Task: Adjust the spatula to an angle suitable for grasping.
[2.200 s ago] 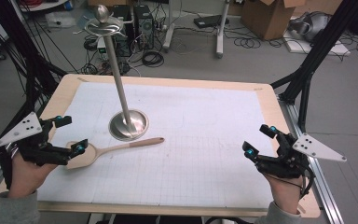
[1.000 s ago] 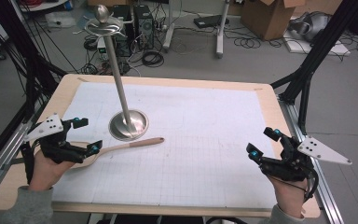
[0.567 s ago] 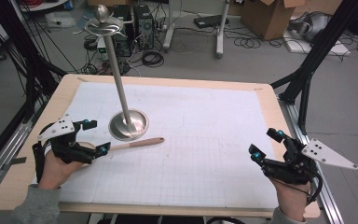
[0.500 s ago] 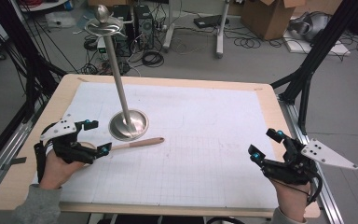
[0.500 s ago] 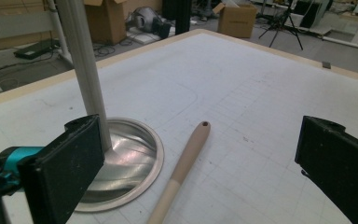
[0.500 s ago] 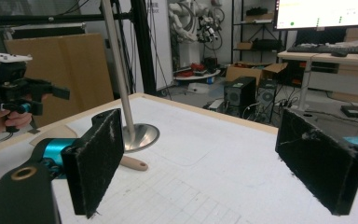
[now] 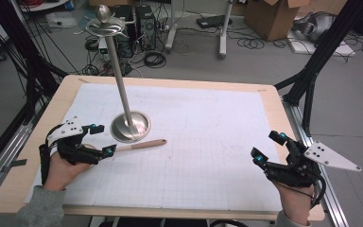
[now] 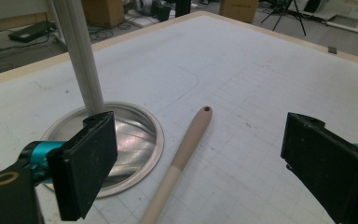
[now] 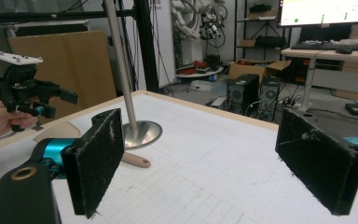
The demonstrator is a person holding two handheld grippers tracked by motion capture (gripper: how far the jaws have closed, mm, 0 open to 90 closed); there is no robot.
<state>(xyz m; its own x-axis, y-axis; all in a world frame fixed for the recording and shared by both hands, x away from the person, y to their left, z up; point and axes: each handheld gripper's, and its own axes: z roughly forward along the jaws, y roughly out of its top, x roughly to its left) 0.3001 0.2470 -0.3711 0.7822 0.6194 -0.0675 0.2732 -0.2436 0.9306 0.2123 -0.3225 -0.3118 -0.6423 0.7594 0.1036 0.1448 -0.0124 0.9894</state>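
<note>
Since 2.2 seconds ago, the left gripper [image 7: 99, 139] has slid along the wooden spoon [image 7: 142, 144] to straddle its handle, its jaws just starting to close without touching it.

I see even, soft overhead light, faint shadows on the bench [image 7: 208, 142], and slightly blurred near fingers [image 8: 86, 165].

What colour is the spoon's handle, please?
Pale beige wood on the spoon's handle, clearest in the left gripper view.
</note>
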